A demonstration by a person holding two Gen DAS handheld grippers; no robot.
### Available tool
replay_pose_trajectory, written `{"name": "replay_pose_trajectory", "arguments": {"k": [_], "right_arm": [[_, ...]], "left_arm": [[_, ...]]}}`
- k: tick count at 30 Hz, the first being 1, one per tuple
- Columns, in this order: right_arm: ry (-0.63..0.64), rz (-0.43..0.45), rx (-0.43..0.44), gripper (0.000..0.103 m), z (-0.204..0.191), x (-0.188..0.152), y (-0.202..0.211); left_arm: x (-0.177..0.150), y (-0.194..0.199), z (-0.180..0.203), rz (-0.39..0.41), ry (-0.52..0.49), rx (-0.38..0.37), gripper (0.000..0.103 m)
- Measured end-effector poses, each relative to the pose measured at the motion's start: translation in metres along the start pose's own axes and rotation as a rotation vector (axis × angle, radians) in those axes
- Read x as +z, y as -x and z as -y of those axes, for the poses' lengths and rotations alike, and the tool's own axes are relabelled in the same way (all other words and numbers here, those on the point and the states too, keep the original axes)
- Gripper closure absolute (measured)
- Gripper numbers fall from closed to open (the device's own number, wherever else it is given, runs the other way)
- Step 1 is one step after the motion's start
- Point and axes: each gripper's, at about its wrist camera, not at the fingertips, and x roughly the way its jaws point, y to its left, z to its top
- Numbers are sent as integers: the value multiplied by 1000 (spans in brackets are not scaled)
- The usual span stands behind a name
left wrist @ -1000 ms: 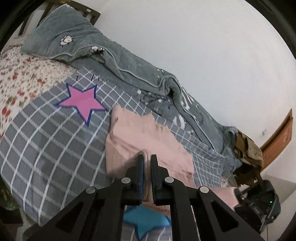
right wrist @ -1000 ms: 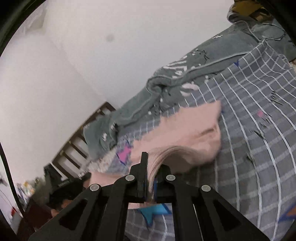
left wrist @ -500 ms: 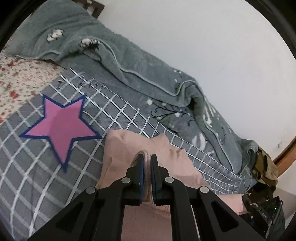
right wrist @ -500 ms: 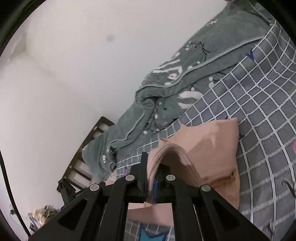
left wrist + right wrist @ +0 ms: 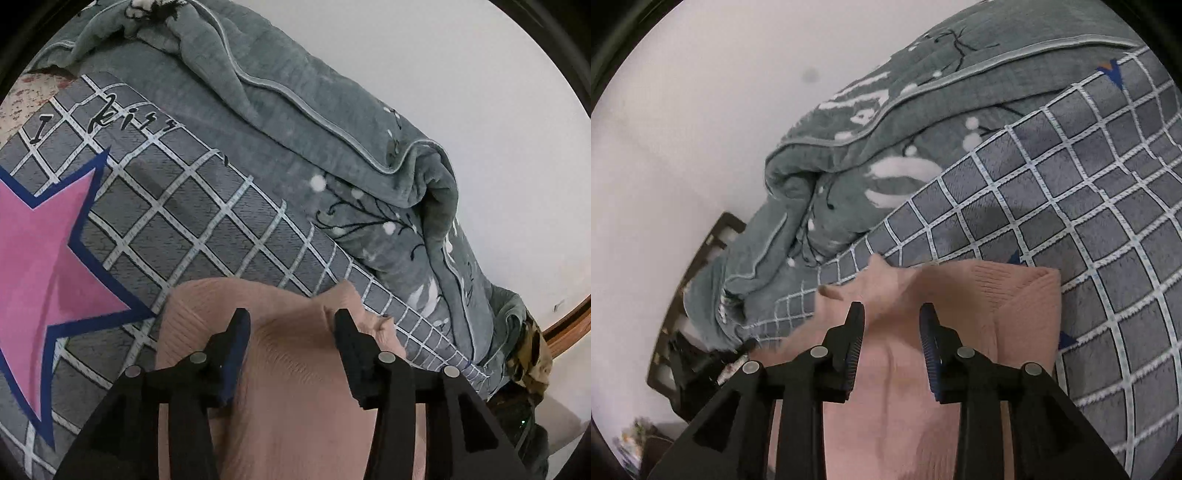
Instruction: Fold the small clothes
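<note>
Where grid blanket [image 5: 192, 206] spread: grey duvet [image 5: 332, 147] w/ wall [image 5: 461, 74].

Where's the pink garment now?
The pink garment lies on the grey checked blanket, below both open hand-held grippers, right of the pink star in the left wrist view.

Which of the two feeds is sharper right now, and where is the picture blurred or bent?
Left wrist view: sharp, the pink garment ribbing reads clearly; fisheye bows the checked blanket grid. Right wrist view: motion smear along the left edge, around the dark headboard; the garment's left corner is soft.
</note>
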Motion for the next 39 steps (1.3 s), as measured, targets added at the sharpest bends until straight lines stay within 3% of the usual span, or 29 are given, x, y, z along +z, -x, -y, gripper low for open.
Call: {"name": "replay_pose_trajectory", "arguments": {"k": [7,13,18,22,25,28,39], "right_arm": [[41,-59,-89,71,-1,-16,4],[172,-28,-179,70,-8,-52,56],[236,-46,-257,64,0,-92,84],[185,-80,-237,63,14,-114,93],[173,-76,-227,62,19,-126,97],[183,-64,-231,61,20,-131,98],[163,-57,-214,57,21,-125,81]], "left_arm": [[-15,15,-1,-12,-85,49,54],[-47,54,4,11,-220,135,49],[-80,80,-11,-9,-252,169,47],[-101,86,-22,-45,-248,150,45],[-116,83,-29,-69,-260,175,44],[-125,86,-36,-46,-267,161,43],[-116,59,-29,-44,-291,164,38]]}}
